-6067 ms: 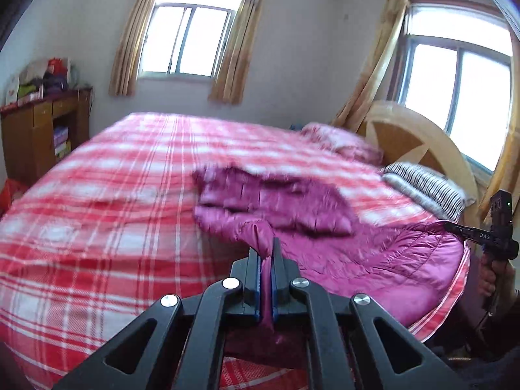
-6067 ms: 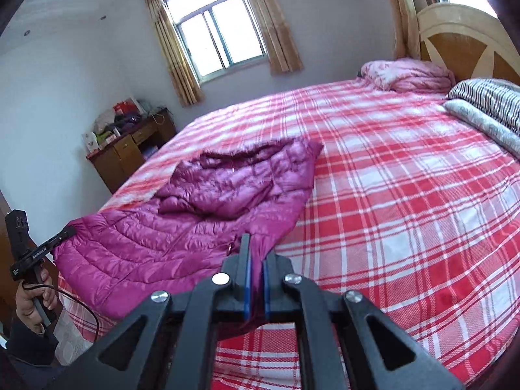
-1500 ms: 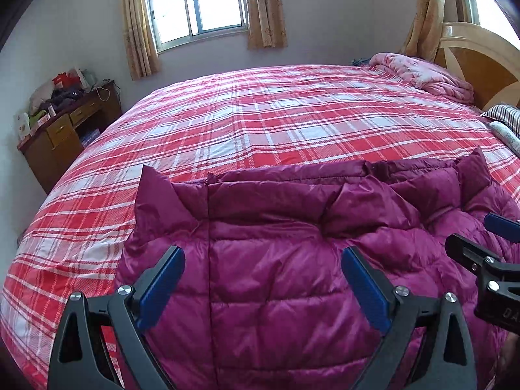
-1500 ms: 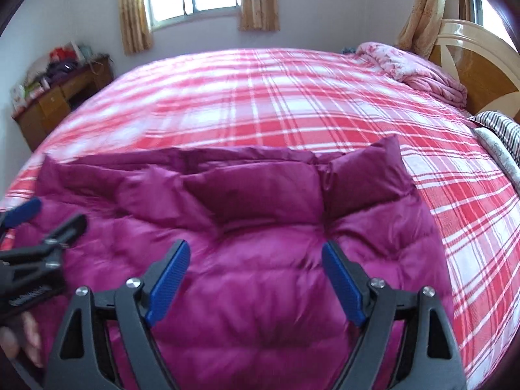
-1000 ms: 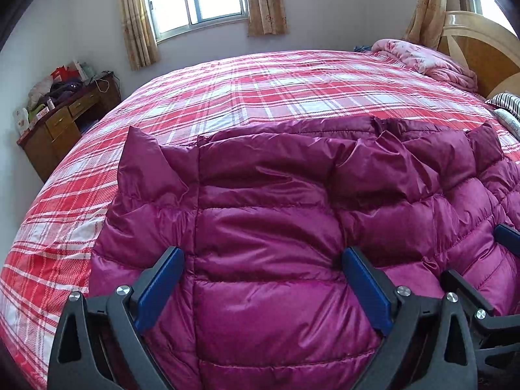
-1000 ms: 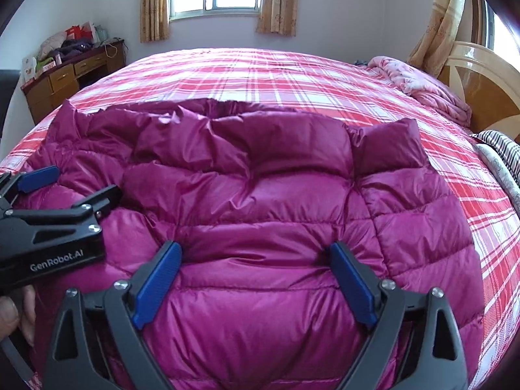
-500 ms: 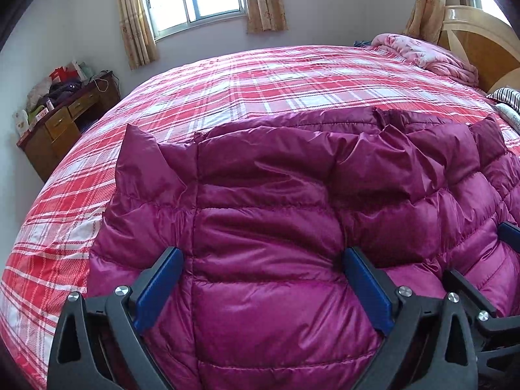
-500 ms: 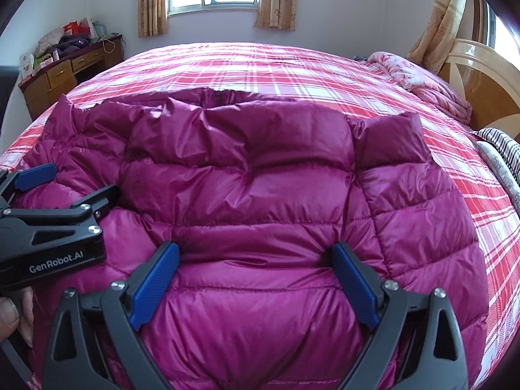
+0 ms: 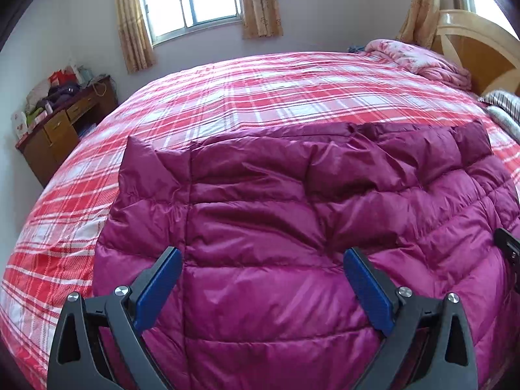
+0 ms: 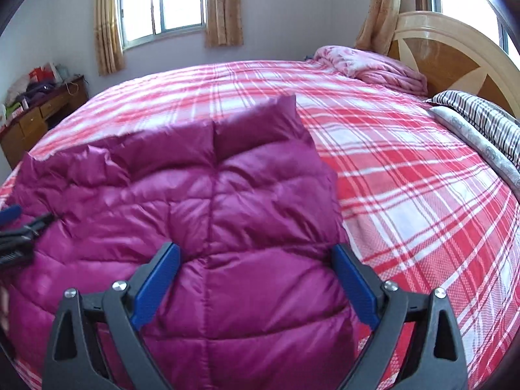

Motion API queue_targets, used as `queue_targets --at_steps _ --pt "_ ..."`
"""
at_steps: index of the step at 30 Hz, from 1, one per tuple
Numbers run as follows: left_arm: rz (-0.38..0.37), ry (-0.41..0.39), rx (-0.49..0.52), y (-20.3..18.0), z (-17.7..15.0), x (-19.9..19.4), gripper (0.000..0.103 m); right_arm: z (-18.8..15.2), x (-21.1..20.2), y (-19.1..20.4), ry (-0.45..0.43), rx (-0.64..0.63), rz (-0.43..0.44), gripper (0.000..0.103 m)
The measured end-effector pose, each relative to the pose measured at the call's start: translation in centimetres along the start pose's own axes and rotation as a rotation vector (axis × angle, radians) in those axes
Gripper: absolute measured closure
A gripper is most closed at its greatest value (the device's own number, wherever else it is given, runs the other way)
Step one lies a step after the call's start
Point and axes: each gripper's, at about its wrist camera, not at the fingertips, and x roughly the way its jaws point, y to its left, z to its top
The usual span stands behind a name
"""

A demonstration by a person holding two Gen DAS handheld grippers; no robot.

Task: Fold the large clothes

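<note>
Both tools, left tool (image 9: 260, 261) and right tool (image 10: 255, 258), are held spread wide over the magenta puffer jacket (image 9: 292, 227), nothing gripped, on the plaid bed (image 9: 276, 97).

A magenta quilted down jacket (image 9: 276, 227) lies folded, puffy and wrinkled. It rests at the near edge of the red plaid bed (image 9: 260, 97).
</note>
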Motion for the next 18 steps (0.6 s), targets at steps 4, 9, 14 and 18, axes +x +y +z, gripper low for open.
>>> queue_targets --at_steps 4,9,14,18 --pt "0.006 0.015 0.021 -0.7 -0.2 1.1 0.003 0.3 1.2 -0.7 0.074 0.03 0.019 0.002" --pt "-0.012 0.023 0.012 -0.5 -0.2 1.6 0.003 0.2 1.4 -0.5 0.091 0.021 0.003 0.0" --pt "-0.016 0.027 0.01 -0.3 -0.3 1.5 0.003 0.3 1.2 -0.1 0.098 0.009 -0.016 0.001" --pt "-0.005 0.041 0.015 1.0 -0.3 -0.4 0.003 0.5 -1.0 0.6 0.068 0.004 -0.061 0.002"
